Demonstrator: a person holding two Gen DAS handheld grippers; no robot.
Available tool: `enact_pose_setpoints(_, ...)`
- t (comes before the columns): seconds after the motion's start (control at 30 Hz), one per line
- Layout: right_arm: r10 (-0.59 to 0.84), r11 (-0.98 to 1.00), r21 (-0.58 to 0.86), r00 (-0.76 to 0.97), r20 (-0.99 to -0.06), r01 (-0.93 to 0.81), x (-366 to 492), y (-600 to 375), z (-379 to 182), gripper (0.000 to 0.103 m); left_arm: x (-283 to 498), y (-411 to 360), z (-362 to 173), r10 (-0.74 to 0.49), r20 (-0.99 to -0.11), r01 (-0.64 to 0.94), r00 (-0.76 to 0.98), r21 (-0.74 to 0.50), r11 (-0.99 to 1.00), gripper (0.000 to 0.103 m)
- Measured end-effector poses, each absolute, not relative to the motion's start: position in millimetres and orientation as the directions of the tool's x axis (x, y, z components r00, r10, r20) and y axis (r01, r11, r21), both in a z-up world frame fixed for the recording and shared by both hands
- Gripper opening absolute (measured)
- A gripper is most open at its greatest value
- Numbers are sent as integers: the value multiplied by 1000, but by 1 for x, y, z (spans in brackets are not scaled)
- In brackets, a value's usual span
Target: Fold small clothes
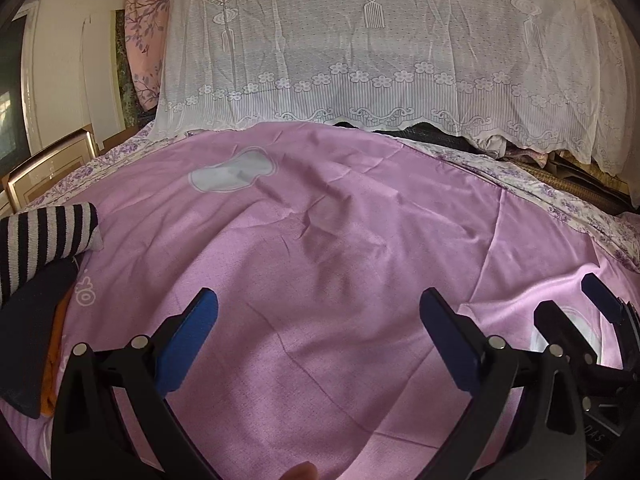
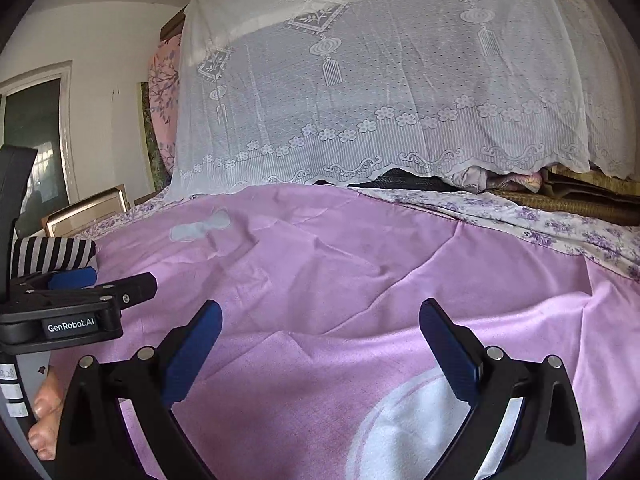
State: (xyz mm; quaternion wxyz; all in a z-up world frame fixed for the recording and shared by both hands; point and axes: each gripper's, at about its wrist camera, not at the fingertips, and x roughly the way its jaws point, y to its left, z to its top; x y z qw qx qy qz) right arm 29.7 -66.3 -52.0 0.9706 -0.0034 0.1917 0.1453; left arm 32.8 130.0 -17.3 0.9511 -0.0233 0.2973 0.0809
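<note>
Pink bedspread across the bed, left claw spread wide and holding nothing, right claw likewise spread, striped garment atop folded clothes at nine o'clock, white lace cover at twelve o'clock.

A bed fills the lower part of both views, spread with a pink-purple cover that is creased and printed with pale grey and white shapes. Under it, along the far and right edges of the bed, a white sheet with purple flowers shows. Across the far edge hangs a white lace cloth patterned with lanterns, tassels and a flower border. Beside its left end stands a pink cushion with purple branches. At the far left corner are a gilt wooden frame, a cream wall and a dark window. Daylight is soft.
</note>
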Motion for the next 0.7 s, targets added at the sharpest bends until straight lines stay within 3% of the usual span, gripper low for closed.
enact_pose_setpoints(0.2,312,948,53,891,-328,-313,12,-61,-41,99,1,133,-23,201,-562,-211,802,48,976,98)
enact_pose_setpoints(0.37,266,962,32,913,-310,-270,-17,-84,-8,99,-2,108,-1,45,-552,-84,833,-47,995,98)
enact_pose_setpoints(0.47,136,990,67,949,-283,-122,-45,-145,20,99,-1,35,30,-93,-491,106,866,-2,994,98)
enact_pose_setpoints(0.57,-99,993,38,950,-296,115,-77,-220,42,99,-6,-55,50,-249,-449,311,858,68,948,98)
enact_pose_setpoints(0.7,-387,908,32,864,-322,419,-136,-322,52,99,-24,-168,61,-447,-462,529,766,58,847,98)
